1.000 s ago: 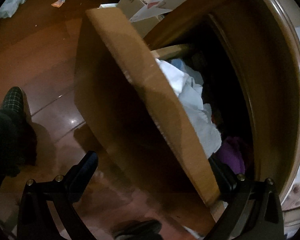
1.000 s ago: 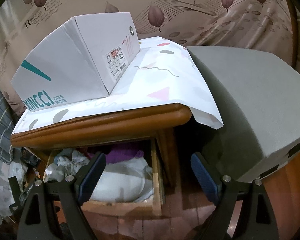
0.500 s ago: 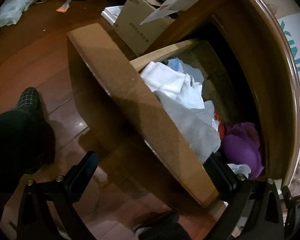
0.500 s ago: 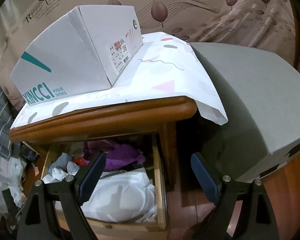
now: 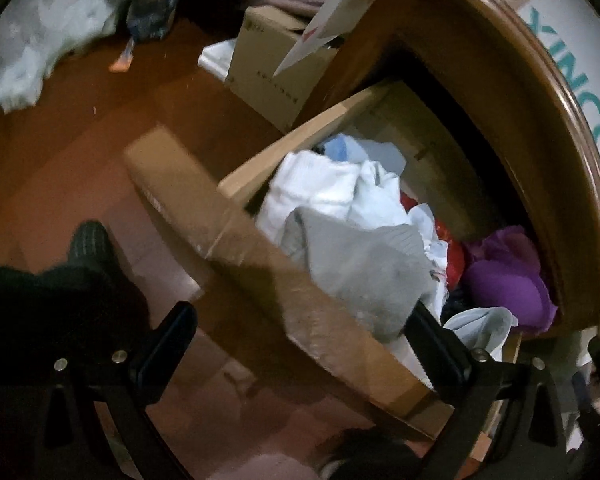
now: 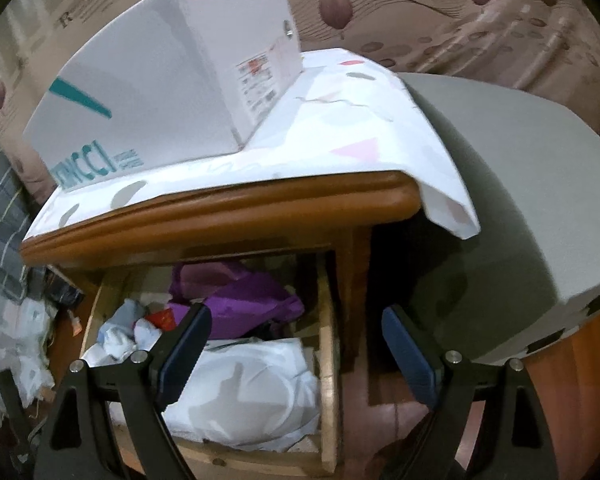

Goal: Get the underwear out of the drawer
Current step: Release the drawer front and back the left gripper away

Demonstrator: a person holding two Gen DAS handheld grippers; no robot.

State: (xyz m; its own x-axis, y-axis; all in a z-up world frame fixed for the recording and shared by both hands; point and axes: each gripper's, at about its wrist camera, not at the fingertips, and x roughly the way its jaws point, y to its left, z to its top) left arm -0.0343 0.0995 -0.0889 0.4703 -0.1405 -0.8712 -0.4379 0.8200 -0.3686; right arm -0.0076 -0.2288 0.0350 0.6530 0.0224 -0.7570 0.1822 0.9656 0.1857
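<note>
The wooden drawer (image 5: pixel 260 272) stands pulled out of the nightstand, full of loose clothing. A grey garment (image 5: pixel 360 268) lies against the front panel, with white pieces (image 5: pixel 316 188), a red piece (image 5: pixel 454 256) and a purple garment (image 5: pixel 504 276) behind. My left gripper (image 5: pixel 300 344) is open and straddles the front panel, one finger inside the drawer and one outside. In the right wrist view my right gripper (image 6: pixel 296 348) hangs open above the drawer's (image 6: pixel 326 360) right part, over a white garment (image 6: pixel 252 392), holding nothing. The purple garment (image 6: pixel 240 300) lies further back.
A white shoe box (image 6: pixel 160 80) sits on patterned paper (image 6: pixel 360 128) covering the nightstand top (image 6: pixel 220 216). A grey mattress (image 6: pixel 520 200) flanks it on the right. A cardboard box (image 5: pixel 276 76) and a person's foot (image 5: pixel 88 244) are on the wooden floor.
The drawer has slid further out with my left gripper over its front panel, uncovering more clothing. My right gripper has come lower and closer to the drawer.
</note>
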